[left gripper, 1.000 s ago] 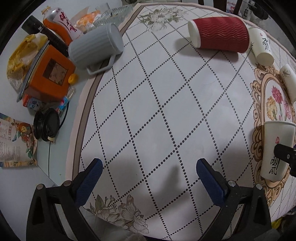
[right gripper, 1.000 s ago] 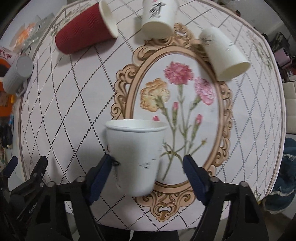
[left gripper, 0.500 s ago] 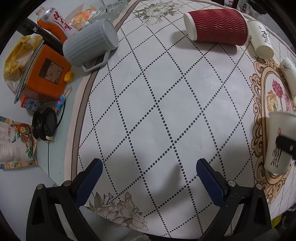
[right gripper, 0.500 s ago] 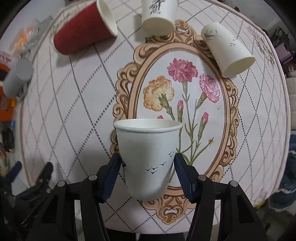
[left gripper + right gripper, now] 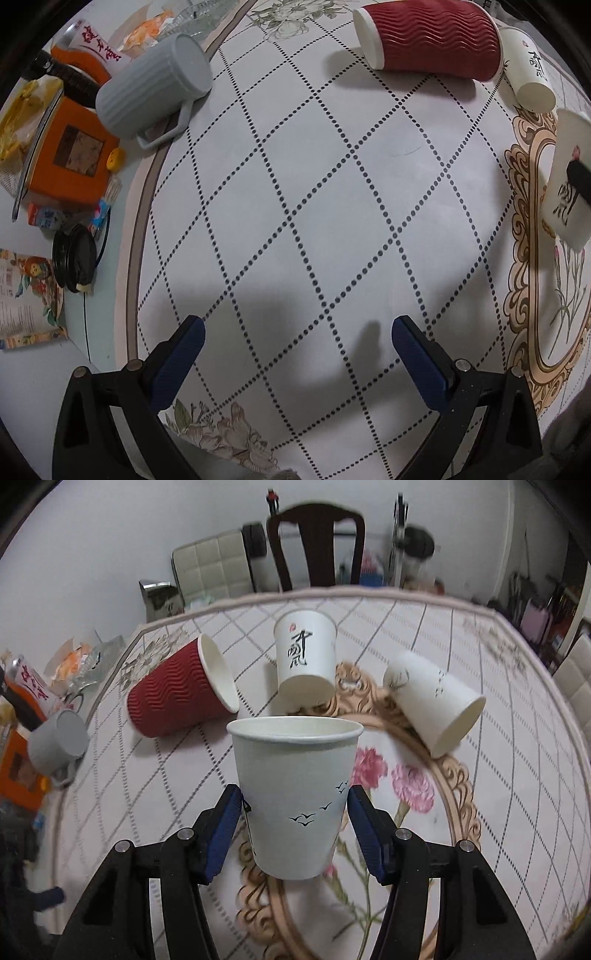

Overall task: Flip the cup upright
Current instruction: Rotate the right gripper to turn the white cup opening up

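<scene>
Already the white paper cup printed with small black birds (image 5: 295, 797) stands mouth-up in the grip of the right tongs (image 5: 293, 812), whose blue pads press its two sides about midway down the wall. Its base appears to hang above the flowered oval on the bench (image 5: 517, 775); in the left wrist view the same cup (image 5: 565, 184) shows at the far right edge with its shadow thrown apart from it, which suggests it is lifted rather than set down. I judge the turn itself to be done, or nearly so, and what is left is to lower the cup, stand it on its base and let go. Only a sliver of pale inner wall shows over the rim, and nothing can be seen in it.

Beyond it, three more paper cups lie on their sides: a red ripple-walled cup (image 5: 177, 698) with its white mouth facing right, a white cup with black brush lettering (image 5: 304, 657) with its mouth toward the camera, and a plain white cup with faint marks (image 5: 436, 701) opening down to the right. Those mouths that face the camera look empty. Further left a grey ribbed plastic mug with a handle (image 5: 151, 88) lies tipped at the cloth's edge.

Meanwhile the left tongs (image 5: 295, 354) hover wide apart over bare cloth, holding nothing.
</scene>
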`<action>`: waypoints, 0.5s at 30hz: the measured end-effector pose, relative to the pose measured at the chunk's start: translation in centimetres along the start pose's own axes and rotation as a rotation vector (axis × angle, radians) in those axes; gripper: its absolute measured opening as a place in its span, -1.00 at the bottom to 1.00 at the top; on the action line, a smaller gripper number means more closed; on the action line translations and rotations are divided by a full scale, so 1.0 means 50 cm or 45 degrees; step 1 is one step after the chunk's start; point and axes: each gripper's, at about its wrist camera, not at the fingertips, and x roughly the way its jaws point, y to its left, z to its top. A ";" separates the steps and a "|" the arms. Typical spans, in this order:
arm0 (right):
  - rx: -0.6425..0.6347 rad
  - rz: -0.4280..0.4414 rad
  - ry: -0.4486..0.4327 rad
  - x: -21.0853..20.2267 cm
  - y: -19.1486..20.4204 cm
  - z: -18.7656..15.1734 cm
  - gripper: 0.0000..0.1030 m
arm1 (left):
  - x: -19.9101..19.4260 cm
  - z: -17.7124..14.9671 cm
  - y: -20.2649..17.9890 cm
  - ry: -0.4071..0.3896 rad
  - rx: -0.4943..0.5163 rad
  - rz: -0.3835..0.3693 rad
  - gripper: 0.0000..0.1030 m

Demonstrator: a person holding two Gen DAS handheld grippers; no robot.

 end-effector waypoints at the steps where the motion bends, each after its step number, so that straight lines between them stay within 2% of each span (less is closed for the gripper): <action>1: -0.016 -0.014 -0.021 0.002 0.003 -0.010 0.19 | 0.003 0.003 0.001 -0.002 0.002 -0.001 1.00; 5: -0.079 -0.036 -0.080 -0.016 0.013 -0.041 0.19 | 0.004 0.002 0.002 -0.016 0.016 -0.013 1.00; 10: -0.109 -0.051 -0.056 -0.034 0.023 -0.072 0.24 | 0.000 -0.020 0.013 -0.028 0.033 -0.037 1.00; 12: -0.105 -0.056 -0.034 -0.041 0.021 -0.084 0.45 | -0.004 -0.028 0.018 -0.036 0.039 -0.043 1.00; 15: -0.099 -0.077 -0.037 -0.059 0.019 -0.101 0.60 | -0.012 -0.041 0.028 -0.051 0.056 -0.047 1.00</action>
